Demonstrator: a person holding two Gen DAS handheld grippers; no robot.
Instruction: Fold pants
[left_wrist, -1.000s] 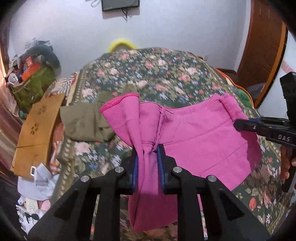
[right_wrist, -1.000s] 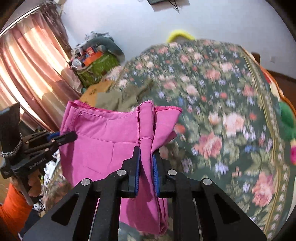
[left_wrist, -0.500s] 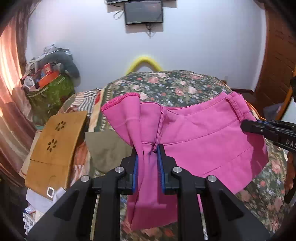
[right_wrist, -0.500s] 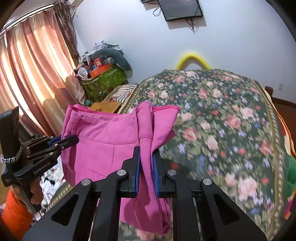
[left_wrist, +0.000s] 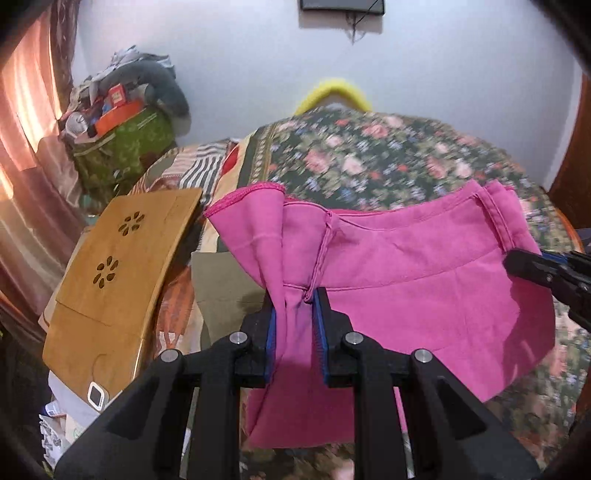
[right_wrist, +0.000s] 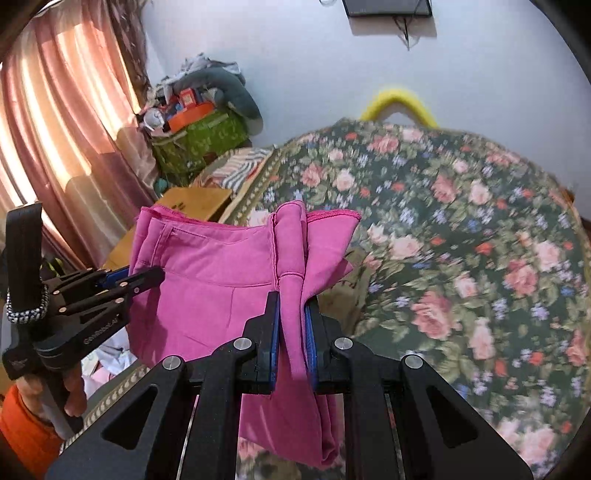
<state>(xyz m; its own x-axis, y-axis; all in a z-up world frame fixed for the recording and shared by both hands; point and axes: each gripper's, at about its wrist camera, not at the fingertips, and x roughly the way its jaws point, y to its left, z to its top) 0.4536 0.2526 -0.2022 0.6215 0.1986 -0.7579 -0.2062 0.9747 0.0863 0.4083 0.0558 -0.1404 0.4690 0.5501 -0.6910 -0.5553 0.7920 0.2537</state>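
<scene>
Two grippers hold one pair of pink pants (left_wrist: 406, 295) in the air above a floral bedspread (right_wrist: 461, 240); the left gripper (left_wrist: 294, 314), at the lower middle of its own view, is clamped on a bunched gather of the waistband edge, and the right gripper (right_wrist: 291, 321), at the lower middle of its view, is likewise closed on a folded bundle of the same cloth; each tool also shows at the side of the other's frame, at the far end of the fabric. The garment hangs as a short, wide panel between the two grips, several layers thick at each clamp, with its lower edge dangling free in the bottom of both frames; that suggests the pants are already doubled at least once, though how many folds are in cannot be counted from here. None of it rests on the bed, so what is left, by my reading, is to lay the panel down flat, smooth it, and perhaps fold it once more. An olive garment (left_wrist: 221, 291) lies on the bedspread at centre left, below the raised cloth; a wooden board (left_wrist: 122, 266) sits at the left.
</scene>
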